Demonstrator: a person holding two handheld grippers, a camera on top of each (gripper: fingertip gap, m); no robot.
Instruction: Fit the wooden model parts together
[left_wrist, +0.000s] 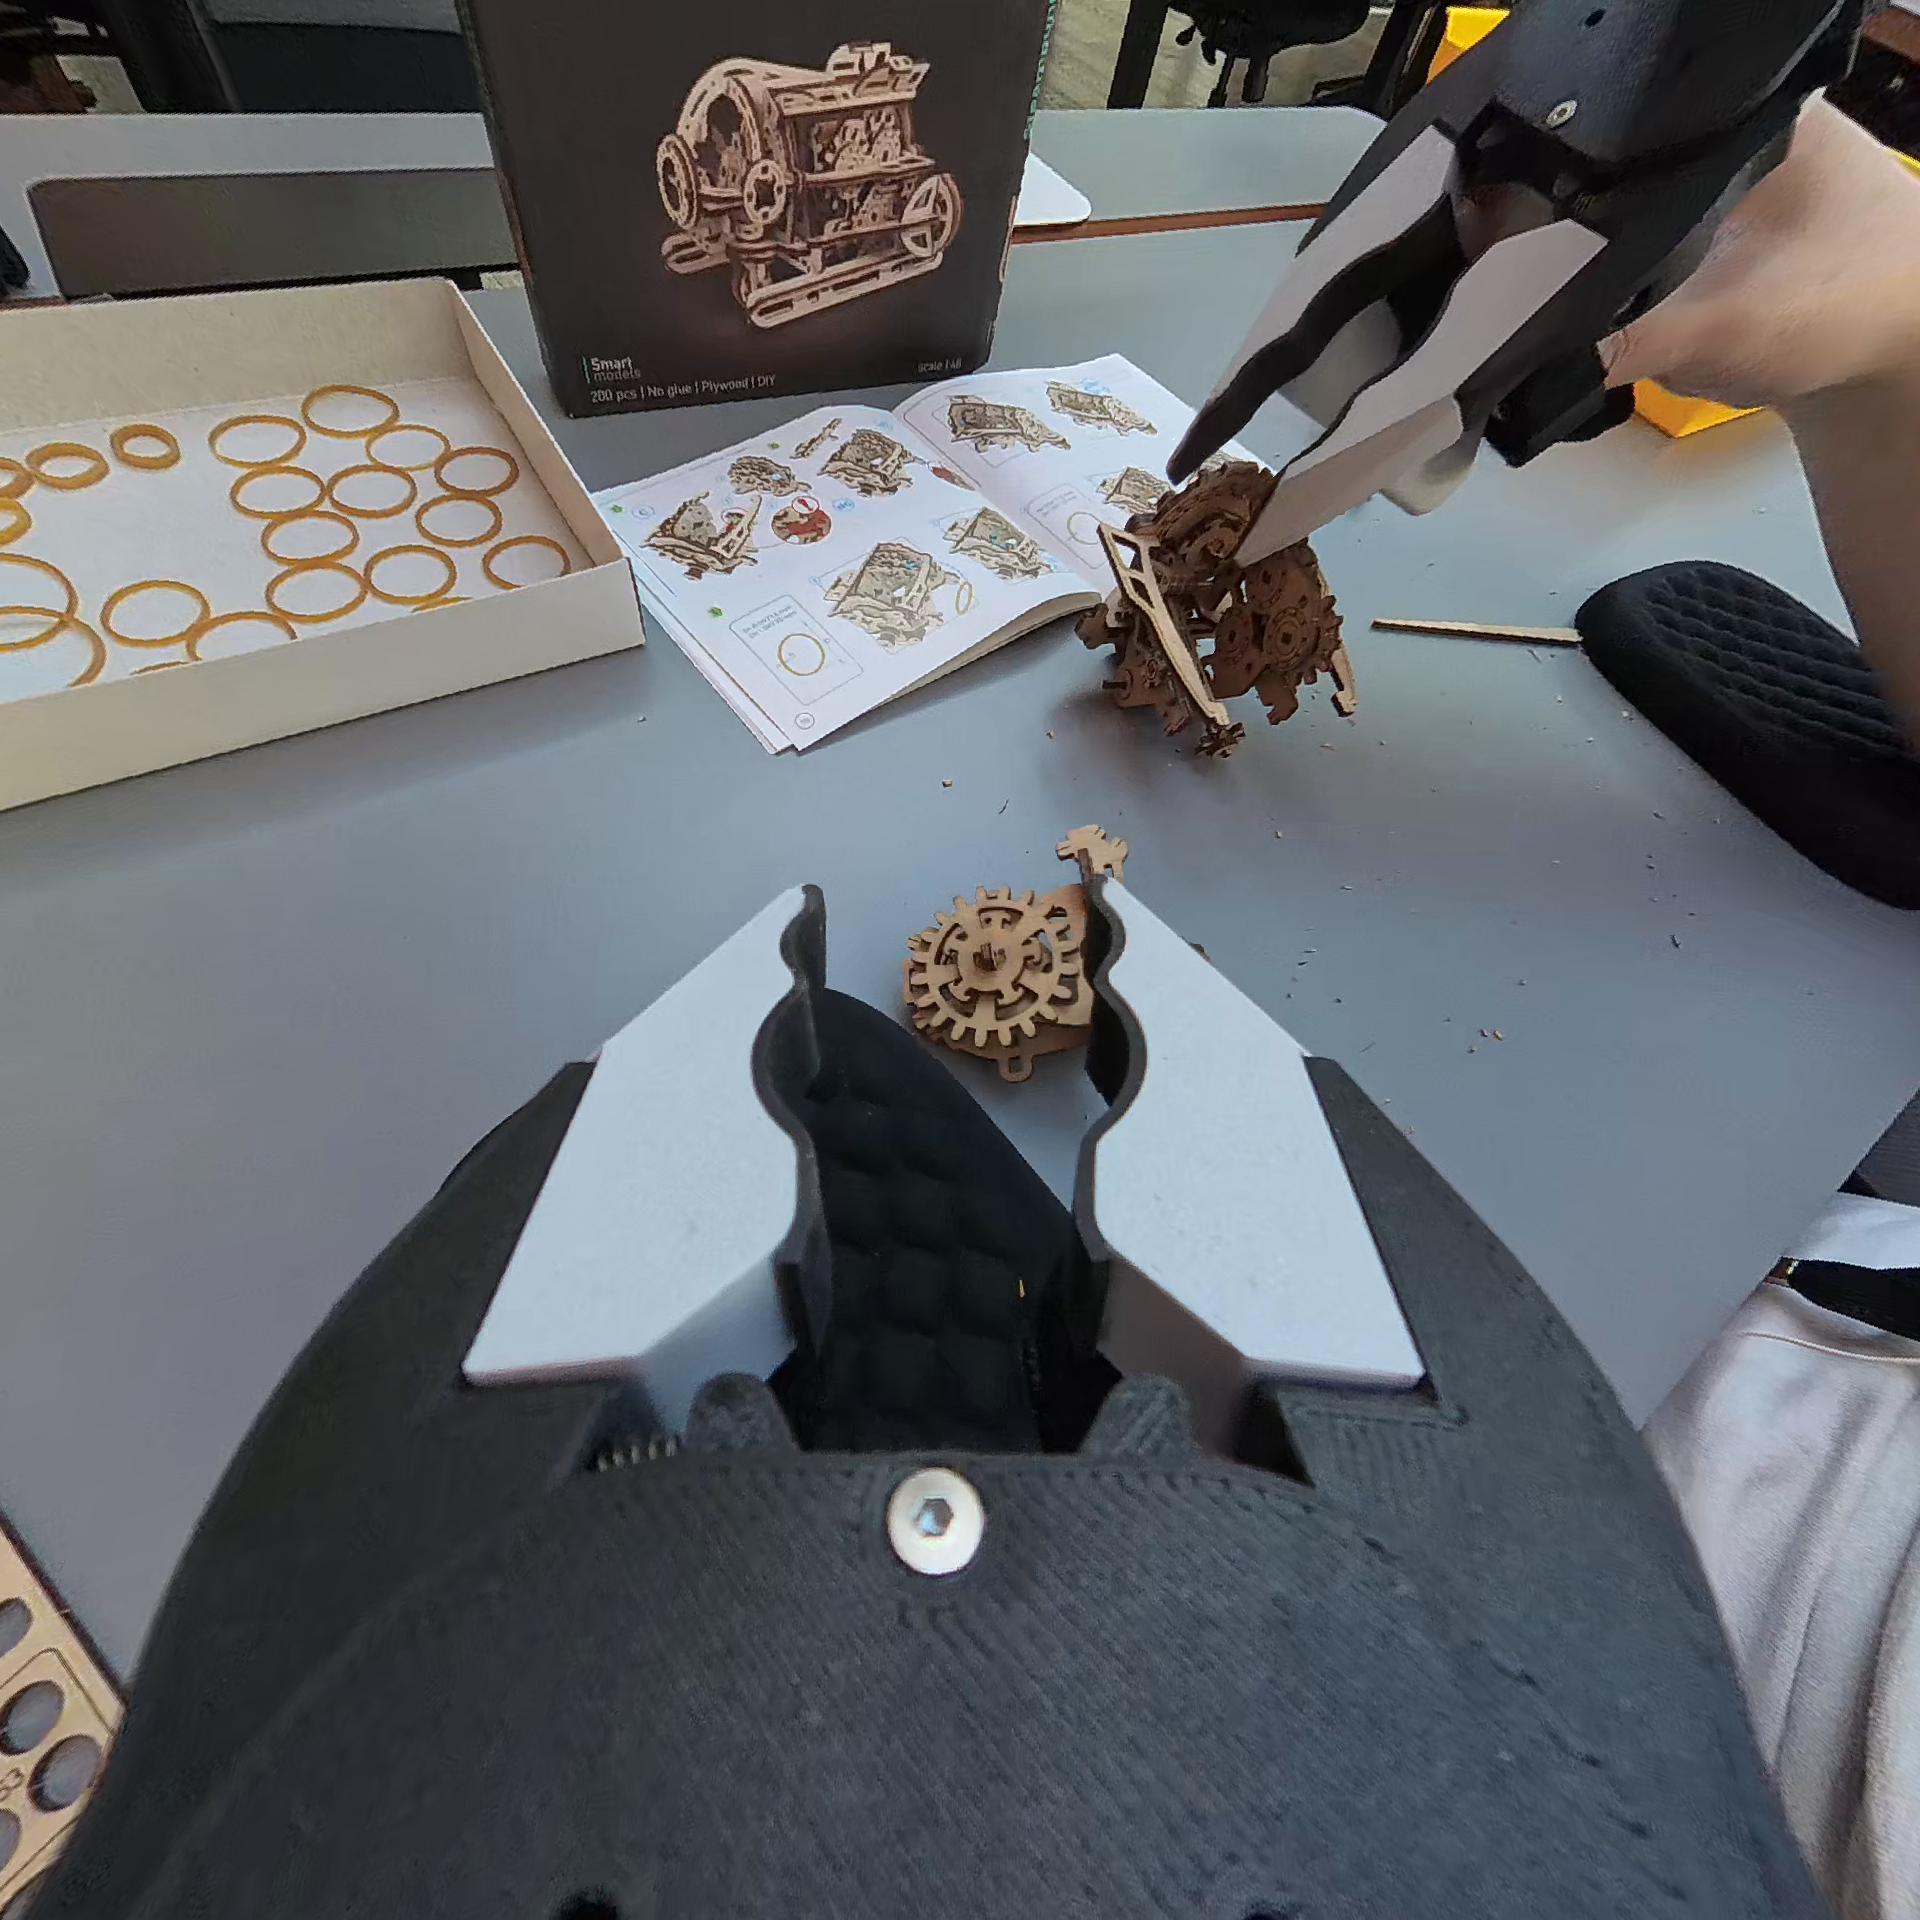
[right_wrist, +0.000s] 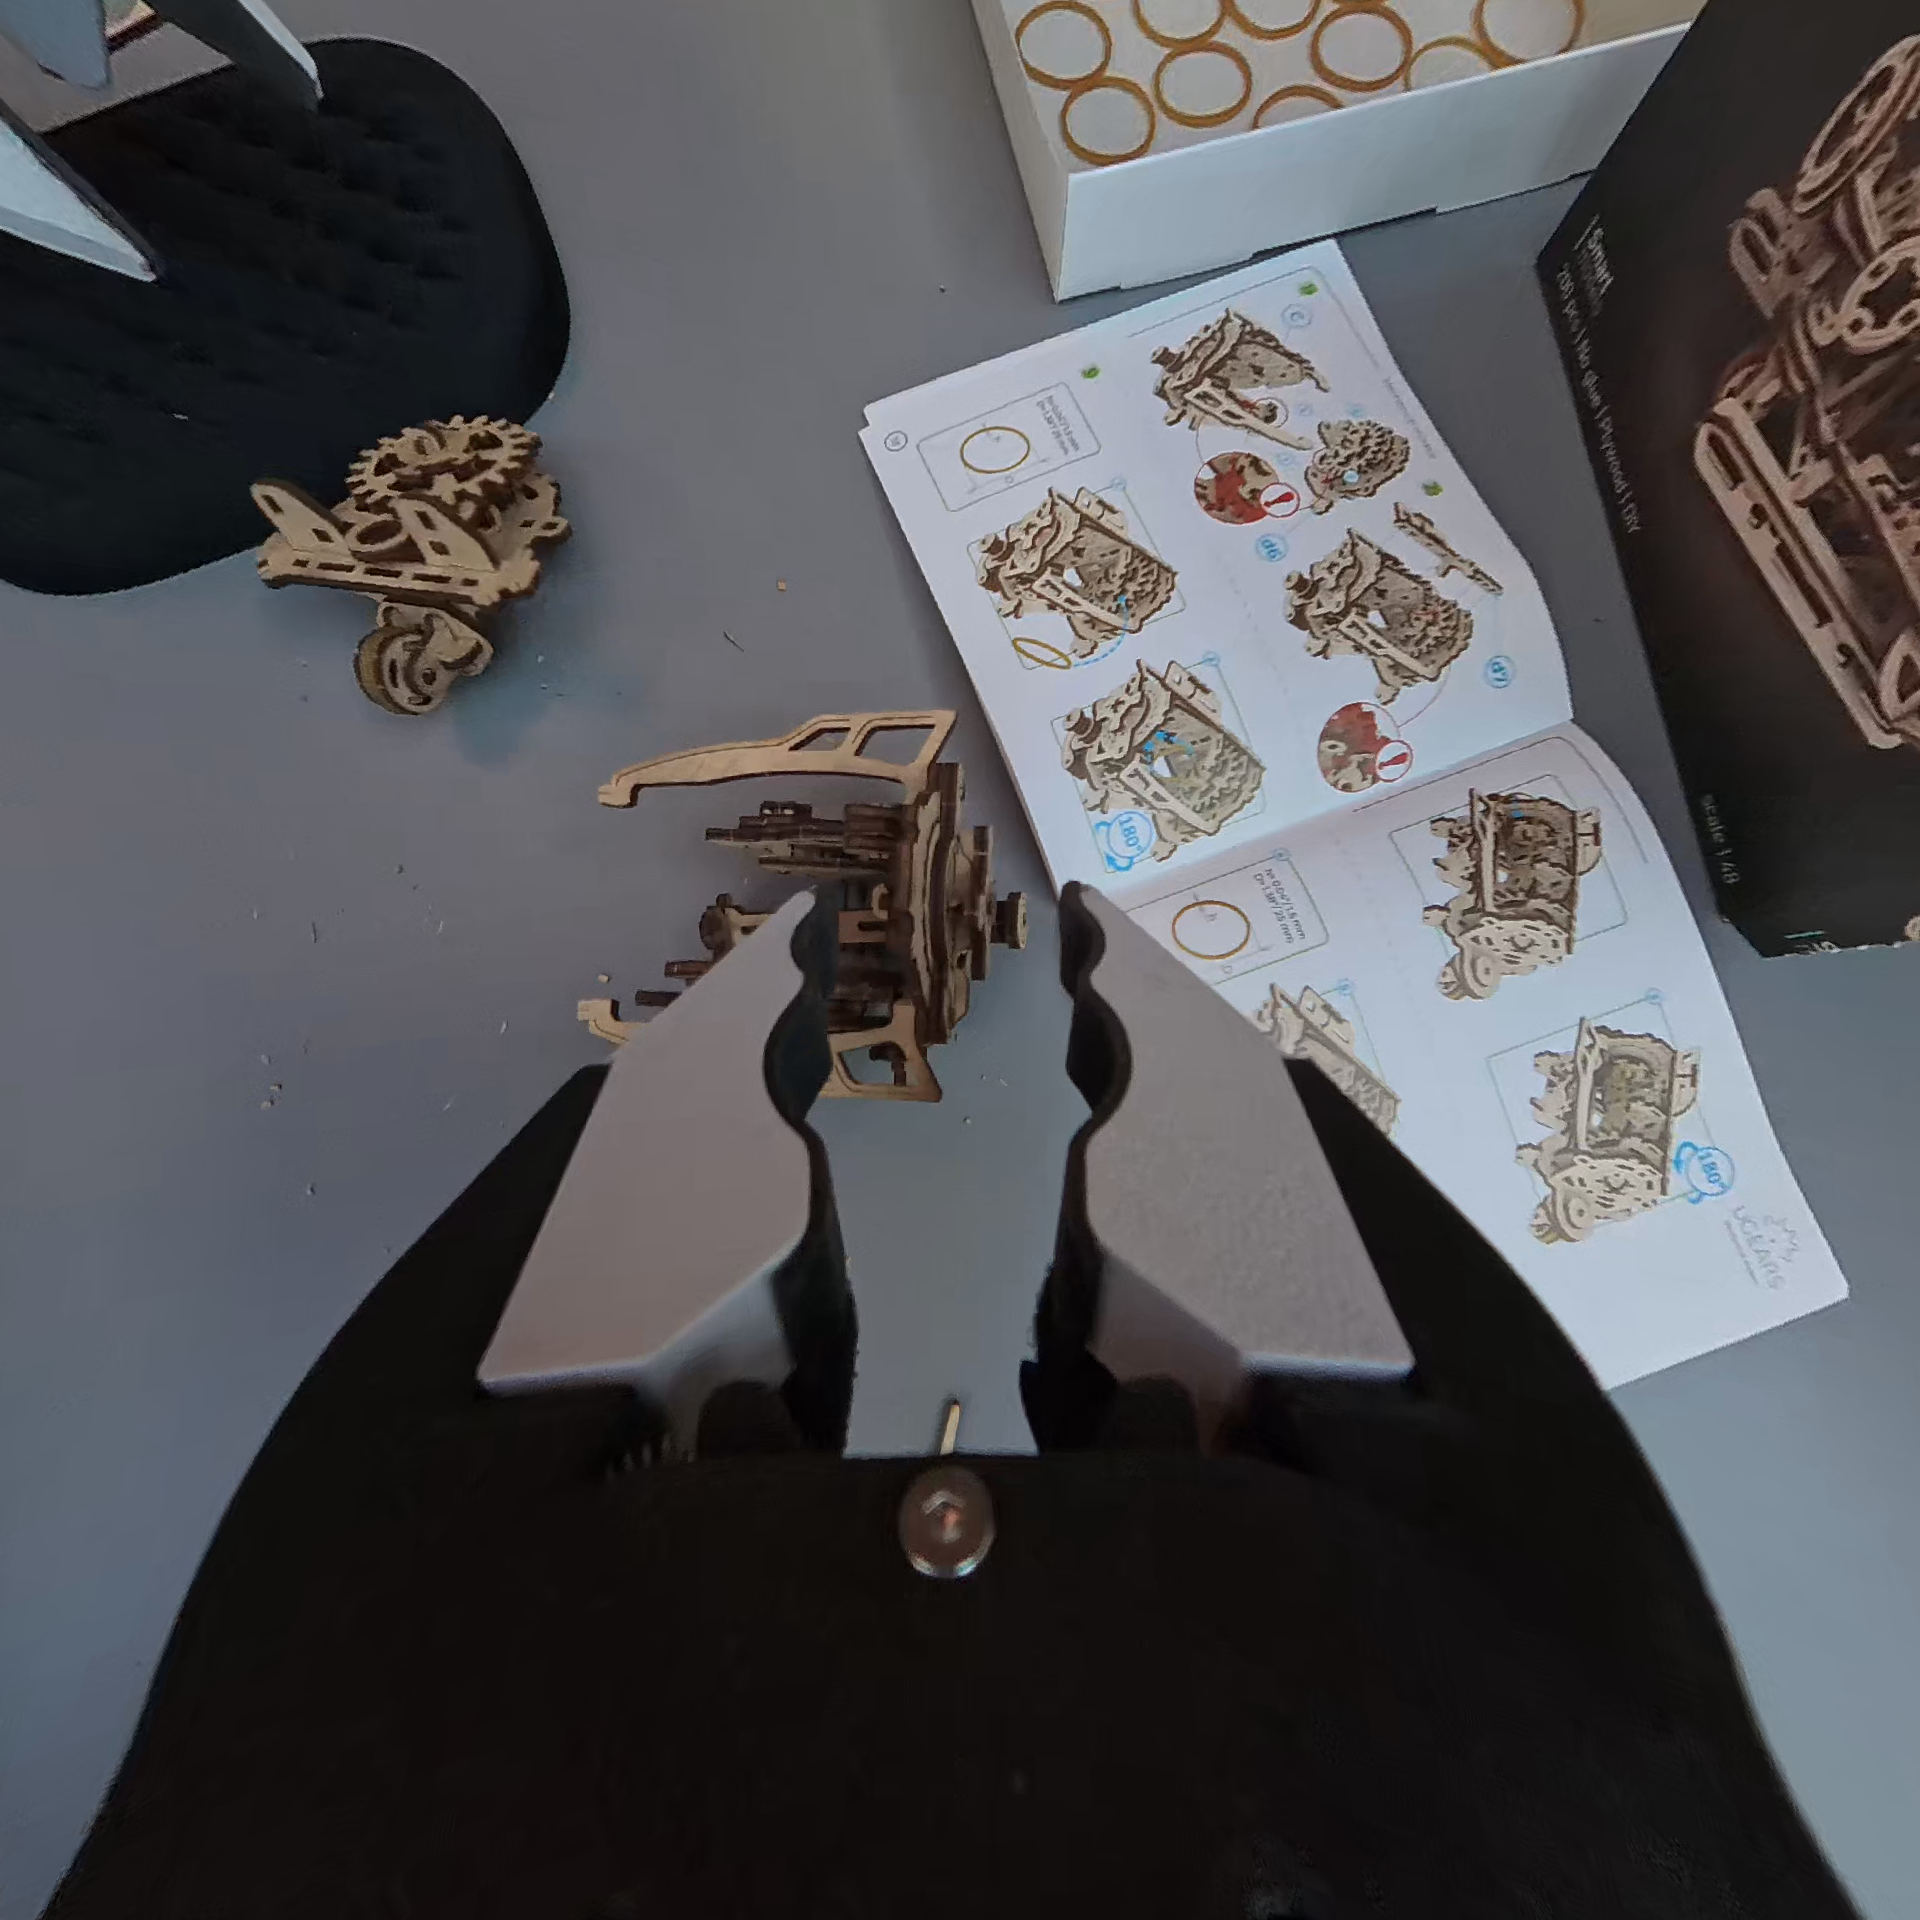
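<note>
A small wooden gear part (left_wrist: 992, 977) lies on the grey table (left_wrist: 520, 935), between the tips of my left gripper (left_wrist: 956, 902) and close to its right finger. The left gripper is open and holds nothing. The part also shows in the right wrist view (right_wrist: 416, 551), beside a black pad. A larger wooden model assembly (left_wrist: 1216, 623) stands by the booklet. My right gripper (right_wrist: 940, 902) is open and hangs over this assembly (right_wrist: 873, 894), with its left finger in front of it. From the left wrist view the right gripper (left_wrist: 1221, 509) points down onto the assembly's top.
A white tray (left_wrist: 582, 447) with several rubber bands sits at the left. An open instruction booklet (left_wrist: 883, 561) and a black kit box (left_wrist: 758, 208) lie behind. There is a black padded rest (left_wrist: 1745, 707), a thin wooden stick (left_wrist: 1475, 630), a plywood sheet (left_wrist: 42, 1714) and a person's hand (left_wrist: 1787, 270). Some 20 cm of space lies between my two pairs of fingers. The black padded rest (left_wrist: 1745, 707) lies around 25 cm away from my right fingertips.
</note>
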